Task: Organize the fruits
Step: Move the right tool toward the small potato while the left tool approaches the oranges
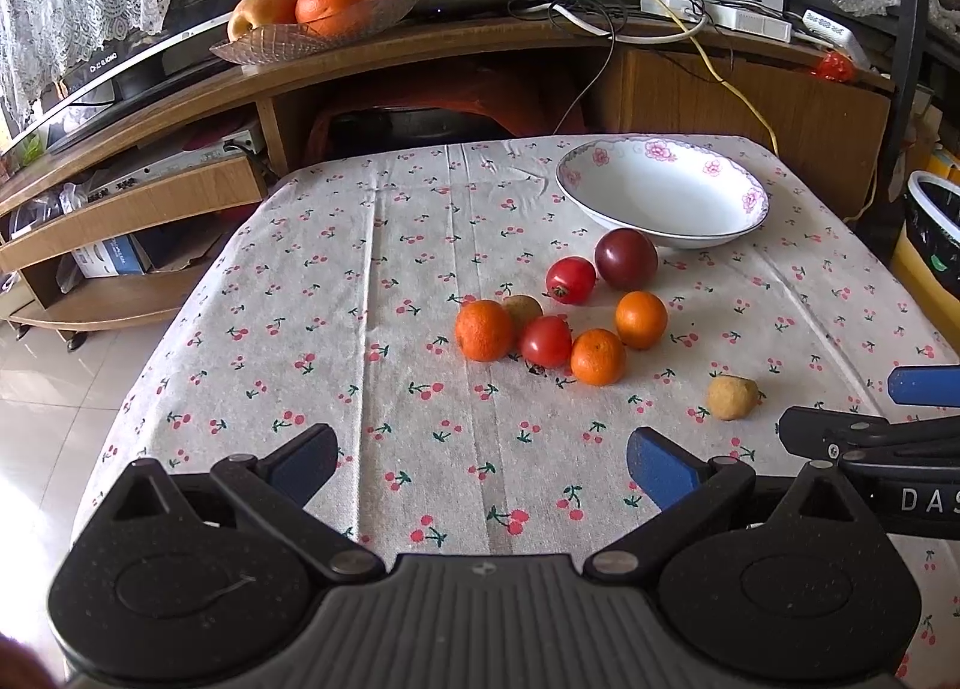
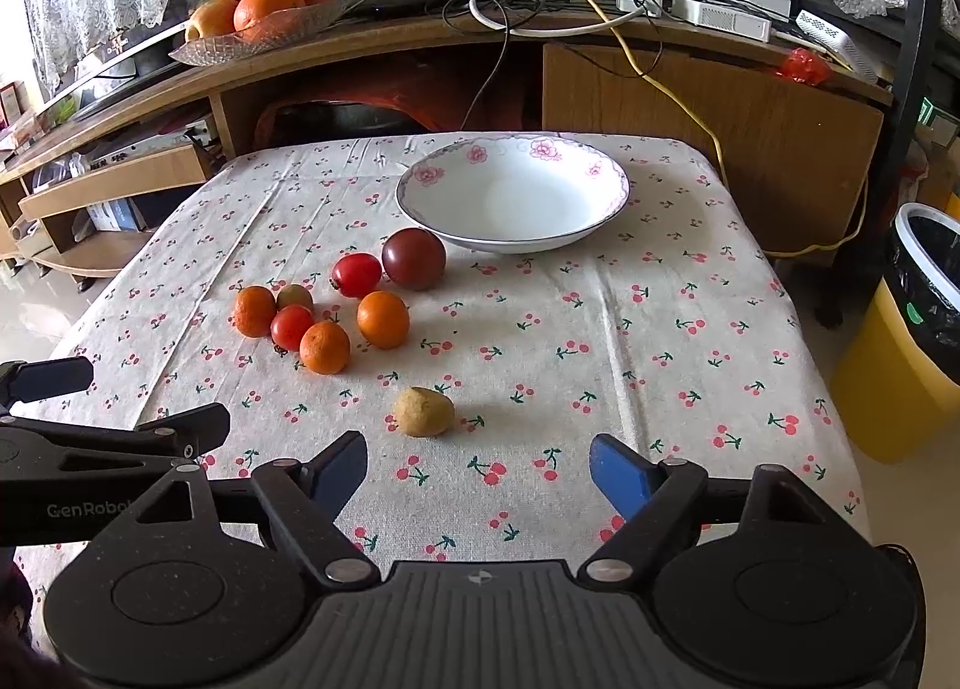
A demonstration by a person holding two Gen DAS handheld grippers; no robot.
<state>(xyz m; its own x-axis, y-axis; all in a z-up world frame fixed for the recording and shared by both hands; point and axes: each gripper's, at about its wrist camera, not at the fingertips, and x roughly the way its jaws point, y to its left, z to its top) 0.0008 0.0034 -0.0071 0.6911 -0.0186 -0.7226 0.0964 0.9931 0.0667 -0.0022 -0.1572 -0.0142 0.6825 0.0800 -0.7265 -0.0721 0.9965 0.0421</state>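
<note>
The left claw [image 1: 483,464] sits low at the near edge of the surface [image 2: 690,329], its blue-padded fingers spread wide with nothing between them. The right claw [image 2: 478,470] hangs just beside it to the right, equally spread and empty.

Just ahead of the right claw, slightly left of its centre line, lies a small tan, rough-skinned round fruit [image 2: 423,412], alone on the cherry-printed cloth; from the left claw it is ahead and to the right.

Farther out, ahead of the left claw and left of the right one, a cluster of fruit rests close together: three small orange mandarins [image 1: 597,356], two glossy red tomatoes [image 1: 545,341], and a small brownish-green fruit [image 1: 522,308] tucked between the leftmost mandarin and the nearer tomato. Behind them sits a larger dark purple-red round tomato [image 1: 626,258], just beside the farther red tomato.

Beyond the dark tomato stands a white shallow porcelain bowl with pink flowers on its rim [image 2: 420,173], empty.

Past the surface, a wooden shelf unit [image 1: 420,47] carries a clear glass dish of large oranges [image 1: 312,38] and tangled cables.
</note>
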